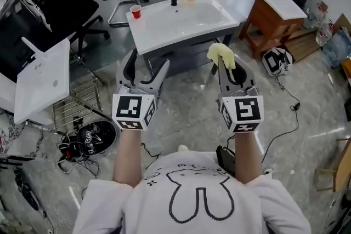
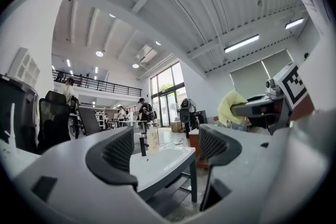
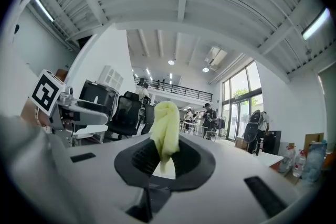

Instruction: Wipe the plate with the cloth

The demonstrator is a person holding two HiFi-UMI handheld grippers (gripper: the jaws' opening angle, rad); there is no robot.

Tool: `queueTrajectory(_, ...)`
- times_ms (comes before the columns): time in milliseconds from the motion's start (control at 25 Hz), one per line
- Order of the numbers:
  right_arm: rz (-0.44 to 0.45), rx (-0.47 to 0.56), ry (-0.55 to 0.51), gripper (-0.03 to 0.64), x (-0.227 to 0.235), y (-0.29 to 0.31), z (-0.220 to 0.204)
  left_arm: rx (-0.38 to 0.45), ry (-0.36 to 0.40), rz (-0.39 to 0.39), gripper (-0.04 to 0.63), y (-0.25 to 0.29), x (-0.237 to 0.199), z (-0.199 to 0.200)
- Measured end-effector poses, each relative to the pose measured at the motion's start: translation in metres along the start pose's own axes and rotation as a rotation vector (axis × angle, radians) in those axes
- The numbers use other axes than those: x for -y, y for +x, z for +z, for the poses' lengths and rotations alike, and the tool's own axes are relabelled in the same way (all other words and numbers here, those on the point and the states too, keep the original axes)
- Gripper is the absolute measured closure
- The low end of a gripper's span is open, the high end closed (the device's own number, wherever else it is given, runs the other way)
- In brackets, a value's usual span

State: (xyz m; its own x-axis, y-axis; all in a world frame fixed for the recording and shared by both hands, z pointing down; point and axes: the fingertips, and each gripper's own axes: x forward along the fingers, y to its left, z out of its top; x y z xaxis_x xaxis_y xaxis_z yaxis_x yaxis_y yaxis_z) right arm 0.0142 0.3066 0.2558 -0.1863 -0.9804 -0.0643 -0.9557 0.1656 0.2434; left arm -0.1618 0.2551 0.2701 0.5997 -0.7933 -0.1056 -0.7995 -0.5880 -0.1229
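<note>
cloth (image 3: 166, 131) clamped in your right claw (image 3: 164, 155); left claw (image 2: 167, 147) apart, empty. keep that pinch tight toward the sink (image 1: 184, 23).

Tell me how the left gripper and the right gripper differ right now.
Jaws: the left gripper has its jaws wide apart, while the right gripper has its jaws closed. Load: the left gripper holds nothing, while the right gripper pinches a yellow cloth. Both are held out side by side, pointing toward the white sink.
</note>
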Motion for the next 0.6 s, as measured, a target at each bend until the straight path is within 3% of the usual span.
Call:
queueTrajectory(320, 0.009, -0.029, 0.023, 0.569, 0.023, 0.042, -0.028, -0.03, -0.01, 0.05, 0.209, 0.048, -0.021, -0.022)
queueTrajectory(600, -0.03, -0.069, 0.028, 0.568, 0.047, 0.087, -0.057, -0.043, -0.038, 0.037, 0.21, 0.105, -0.047, -0.048)
